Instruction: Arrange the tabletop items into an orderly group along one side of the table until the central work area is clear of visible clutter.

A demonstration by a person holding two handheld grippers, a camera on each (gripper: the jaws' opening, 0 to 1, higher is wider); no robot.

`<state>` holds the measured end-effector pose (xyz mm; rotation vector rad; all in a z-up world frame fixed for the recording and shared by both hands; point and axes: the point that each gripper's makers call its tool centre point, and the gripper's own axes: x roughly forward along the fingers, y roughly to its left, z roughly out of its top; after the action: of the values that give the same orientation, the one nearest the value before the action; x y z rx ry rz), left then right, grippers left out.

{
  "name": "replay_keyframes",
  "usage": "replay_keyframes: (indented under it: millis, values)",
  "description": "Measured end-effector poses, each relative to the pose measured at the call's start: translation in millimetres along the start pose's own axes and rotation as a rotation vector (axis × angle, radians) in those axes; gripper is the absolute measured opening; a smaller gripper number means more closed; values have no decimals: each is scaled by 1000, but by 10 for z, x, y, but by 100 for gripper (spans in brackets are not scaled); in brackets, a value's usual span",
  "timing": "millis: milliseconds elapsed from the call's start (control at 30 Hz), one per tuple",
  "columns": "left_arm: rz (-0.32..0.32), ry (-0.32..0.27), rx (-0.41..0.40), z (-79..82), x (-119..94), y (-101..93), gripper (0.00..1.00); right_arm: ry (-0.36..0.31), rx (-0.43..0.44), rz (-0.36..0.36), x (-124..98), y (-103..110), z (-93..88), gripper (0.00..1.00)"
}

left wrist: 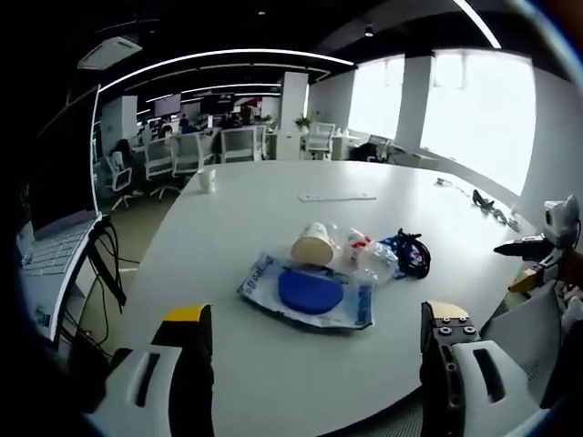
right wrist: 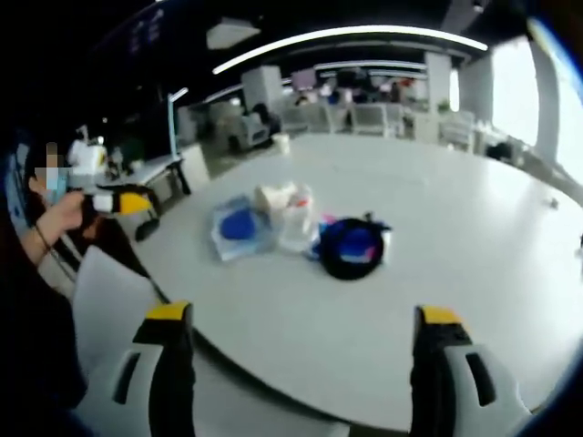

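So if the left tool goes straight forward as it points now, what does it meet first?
Probably the blue disc in its clear bag, lying on the white table ahead of the open left tool. The paper cup sits just beyond; depth is uncertain.

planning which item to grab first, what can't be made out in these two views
- Clear bag: left gripper view, contents hidden by crinkled plastic.
- Blue pouch: print too small.
- Black-and-blue bundle: right gripper view, too blurred to identify.
- Flat strip: too small and distant.

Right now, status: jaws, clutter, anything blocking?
Left gripper and right gripper: jaws open, empty, short of the table. Clutter untouched mid-table: blue pouch, paper cup on its side, clear bag, black-and-blue bundle. Nothing blocking.
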<state>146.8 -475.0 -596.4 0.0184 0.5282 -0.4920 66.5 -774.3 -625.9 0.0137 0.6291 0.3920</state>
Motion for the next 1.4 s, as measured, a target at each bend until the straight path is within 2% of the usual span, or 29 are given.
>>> replay_keyframes:
  millis: [600, 933, 1067, 1400]
  values:
    - [-38, 6, -12, -8, 210, -55, 93, 14, -9, 5, 169, -93, 95, 96]
    - [-32, 4, -11, 4, 279, -15, 93, 11, 37, 7, 304, -96, 145, 94]
    - [-34, 8, -8, -6, 304, -22, 93, 5, 63, 38, 378, -59, 190, 93]
    - [-32, 17, -14, -14, 389, 39, 93, 16, 21, 51, 575, -73, 322, 93]
